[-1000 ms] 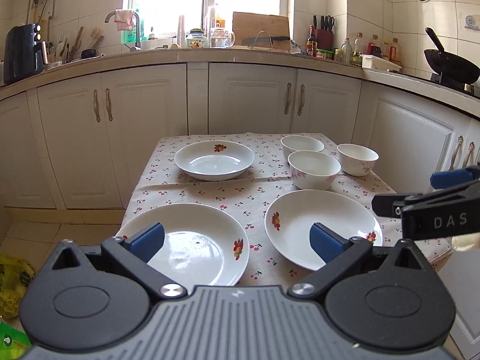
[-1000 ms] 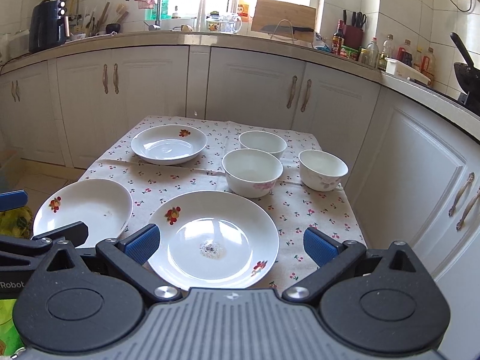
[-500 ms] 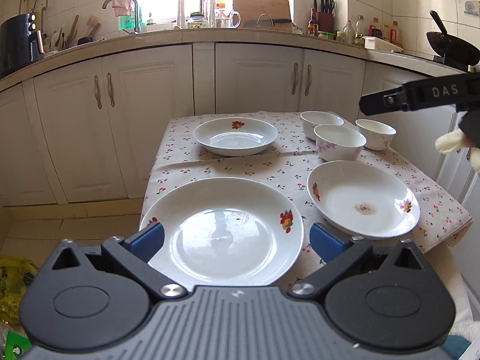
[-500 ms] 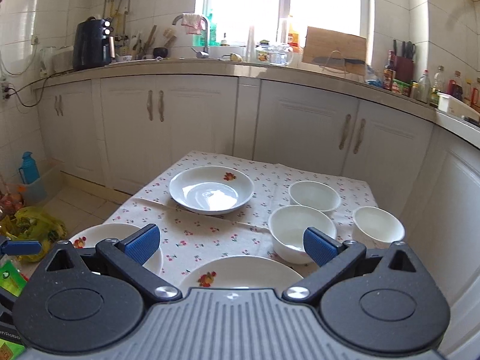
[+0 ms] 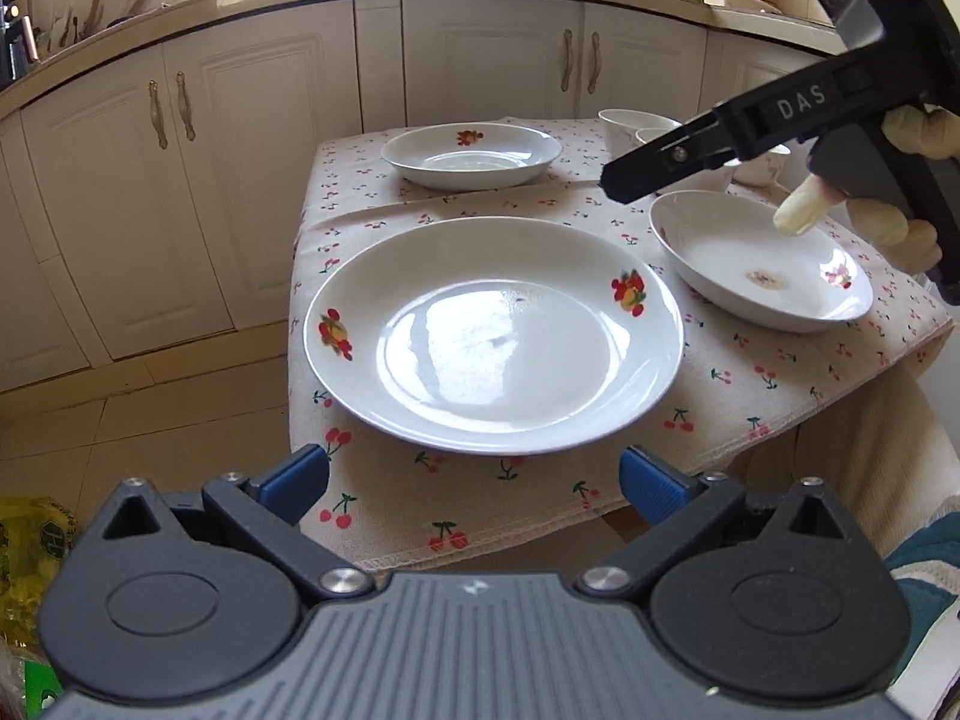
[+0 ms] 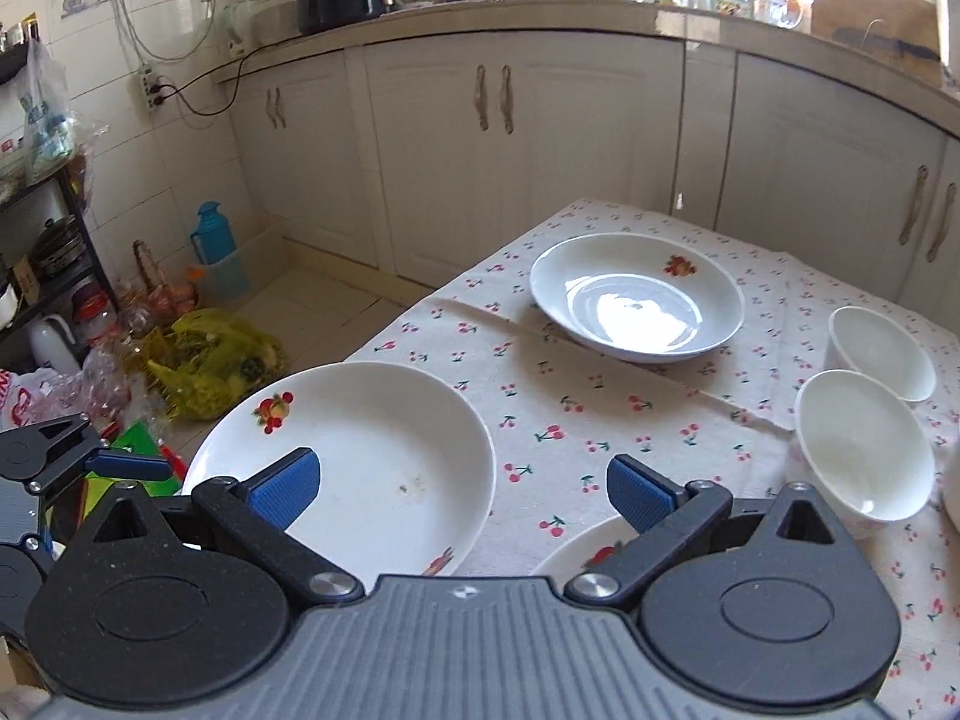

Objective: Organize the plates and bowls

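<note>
- Nothing is stacked yet: three plates and the bowls each sit apart on the bench, so I judge the task barely begun.
- The left tool hangs wide and empty just before the near rim of the large glossy white ceramic plate with fruit decals.
- The right tool is also spread wide and holds nothing, above the gap between that plate and the second white plate with a brown smear.
- A third shallow white plate lies further back; two small round white bowls stand close together at the right.
- The cloth with a cherry print looks soft and creased; the glazed crockery looks slick and hard.
</note>
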A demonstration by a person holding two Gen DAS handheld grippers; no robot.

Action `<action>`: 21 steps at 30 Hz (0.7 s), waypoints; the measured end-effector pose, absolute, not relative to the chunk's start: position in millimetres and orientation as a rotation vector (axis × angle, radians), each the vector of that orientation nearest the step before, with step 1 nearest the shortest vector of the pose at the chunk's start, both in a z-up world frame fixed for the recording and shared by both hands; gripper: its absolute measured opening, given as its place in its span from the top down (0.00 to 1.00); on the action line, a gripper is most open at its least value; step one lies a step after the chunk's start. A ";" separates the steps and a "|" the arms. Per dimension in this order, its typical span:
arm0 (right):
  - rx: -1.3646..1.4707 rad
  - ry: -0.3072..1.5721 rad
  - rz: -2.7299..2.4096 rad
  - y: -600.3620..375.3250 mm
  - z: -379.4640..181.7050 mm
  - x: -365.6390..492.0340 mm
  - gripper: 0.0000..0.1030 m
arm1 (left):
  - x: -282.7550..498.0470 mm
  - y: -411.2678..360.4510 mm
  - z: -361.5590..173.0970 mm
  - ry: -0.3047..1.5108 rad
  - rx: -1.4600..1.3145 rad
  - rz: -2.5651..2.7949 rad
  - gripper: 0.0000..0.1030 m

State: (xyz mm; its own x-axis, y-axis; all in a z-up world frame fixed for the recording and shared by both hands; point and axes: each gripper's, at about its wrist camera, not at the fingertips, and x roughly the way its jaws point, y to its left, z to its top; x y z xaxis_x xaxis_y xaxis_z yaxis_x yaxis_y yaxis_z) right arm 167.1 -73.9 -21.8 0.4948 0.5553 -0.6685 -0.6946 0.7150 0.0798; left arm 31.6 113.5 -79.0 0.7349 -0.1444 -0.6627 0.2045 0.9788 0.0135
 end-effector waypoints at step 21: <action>-0.182 0.979 0.907 -31.5 -71.4 234.7 0.39 | 60.8 133.9 -89.0 0.770 0.112 -0.342 0.02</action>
